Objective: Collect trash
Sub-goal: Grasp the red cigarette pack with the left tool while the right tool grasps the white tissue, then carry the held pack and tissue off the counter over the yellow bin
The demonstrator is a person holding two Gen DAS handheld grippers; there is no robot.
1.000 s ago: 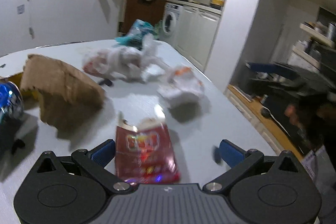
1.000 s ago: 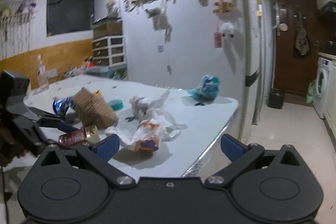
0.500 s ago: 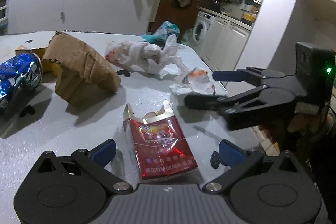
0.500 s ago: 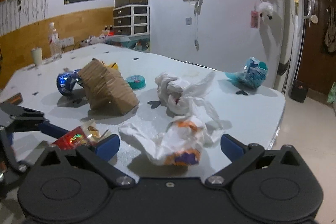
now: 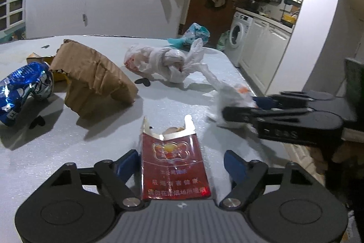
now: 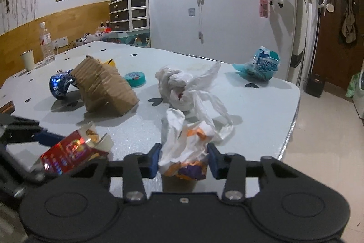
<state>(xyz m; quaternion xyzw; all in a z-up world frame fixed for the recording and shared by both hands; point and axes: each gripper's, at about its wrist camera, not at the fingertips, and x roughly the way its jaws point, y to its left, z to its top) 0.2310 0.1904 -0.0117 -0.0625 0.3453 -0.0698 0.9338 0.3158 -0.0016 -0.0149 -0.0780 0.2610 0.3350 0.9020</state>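
Observation:
A torn red cigarette pack (image 5: 174,163) lies on the white table (image 5: 68,147) between the fingers of my left gripper (image 5: 182,162), which is open around it. It also shows in the right wrist view (image 6: 72,149). My right gripper (image 6: 183,159) has closed in on a crumpled white wrapper with orange and purple print (image 6: 184,152); both pads sit against its sides. In the left wrist view the right gripper (image 5: 241,109) reaches in from the right onto that wrapper (image 5: 229,95).
On the table lie torn brown cardboard (image 6: 104,88), a crushed blue can (image 6: 59,85), a knotted white plastic bag (image 6: 182,88), a teal lid (image 6: 135,79) and a blue-teal packet (image 6: 261,66). The table edge (image 6: 293,120) drops to the floor at right.
My right gripper moved forward to the crumpled wrapper and narrowed its fingers around it. My left gripper crept forward so the cigarette pack sits deeper between its fingers.

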